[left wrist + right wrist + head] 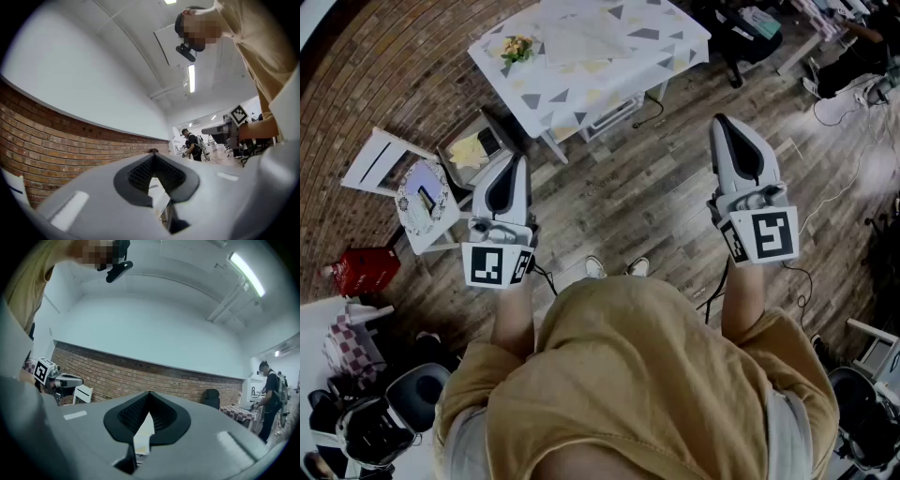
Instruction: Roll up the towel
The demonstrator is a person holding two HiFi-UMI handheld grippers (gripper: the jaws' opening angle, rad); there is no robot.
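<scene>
A small table (675,42) under a white cloth with grey and yellow triangles stands well ahead of me on the wooden floor. A pale flat sheet (581,37) lies on it; whether it is the towel I cannot tell. Both grippers are held in the air in front of my body, far short of the table. The left gripper (515,161) has its jaws together with nothing between them, as the left gripper view (153,155) also shows. The right gripper (719,122) is likewise shut and empty, pointing roughly level at a brick wall (149,393).
Yellow flowers (517,47) sit at the table's left corner. Left of me are a white chair (380,159), a low stand with a patterned plate (427,202) and a red box (364,270). Cables (844,187) trail over the floor on the right. A person (269,390) stands far off.
</scene>
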